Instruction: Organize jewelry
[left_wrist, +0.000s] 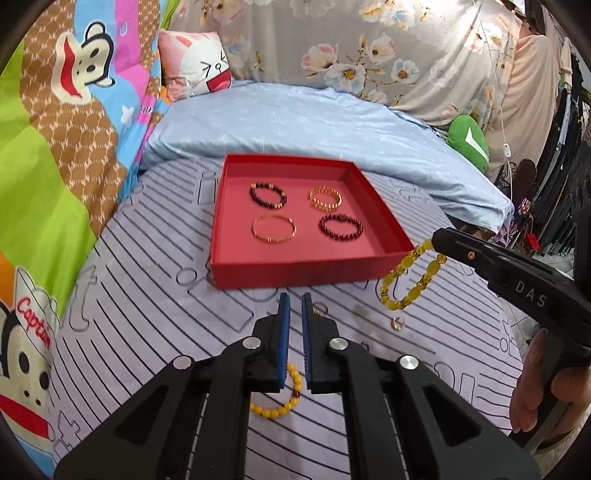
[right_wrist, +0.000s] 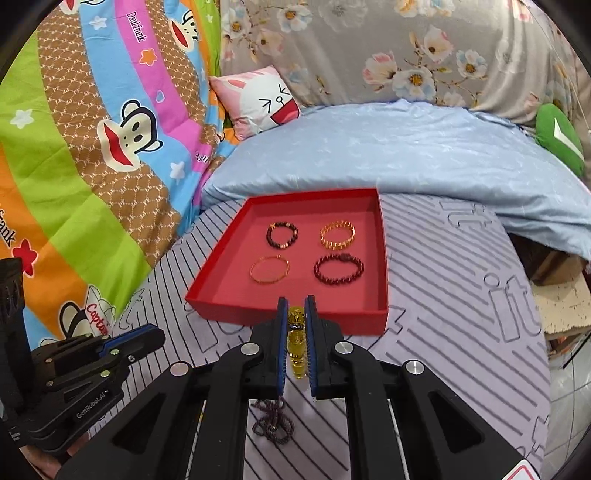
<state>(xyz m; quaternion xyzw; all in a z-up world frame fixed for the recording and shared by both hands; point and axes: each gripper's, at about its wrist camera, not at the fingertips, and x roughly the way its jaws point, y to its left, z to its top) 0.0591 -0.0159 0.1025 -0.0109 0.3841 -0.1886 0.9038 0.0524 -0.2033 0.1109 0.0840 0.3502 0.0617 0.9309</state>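
A red tray (left_wrist: 258, 271) (right_wrist: 229, 308) lies on the striped bed sheet and holds several bracelets: a dark beaded one (left_wrist: 268, 195), a gold link one (left_wrist: 325, 198), a thin gold bangle (left_wrist: 274, 228) and a dark red beaded one (left_wrist: 340, 226). My right gripper (right_wrist: 296, 304) is shut on a yellow bead bracelet (right_wrist: 296, 350) that hangs at the tray's near right corner in the left wrist view (left_wrist: 410, 280). My left gripper (left_wrist: 295, 301) has its jaws nearly together and empty, over the sheet. A small yellow bead bracelet (left_wrist: 280, 400) lies under it.
Small rings (left_wrist: 398, 324) and a gold ring (left_wrist: 319, 307) lie on the sheet near the tray. A dark purple chain (right_wrist: 271, 421) lies under my right gripper. A blue quilt (left_wrist: 314, 125), a cartoon blanket (left_wrist: 55, 147) and pillows ring the area.
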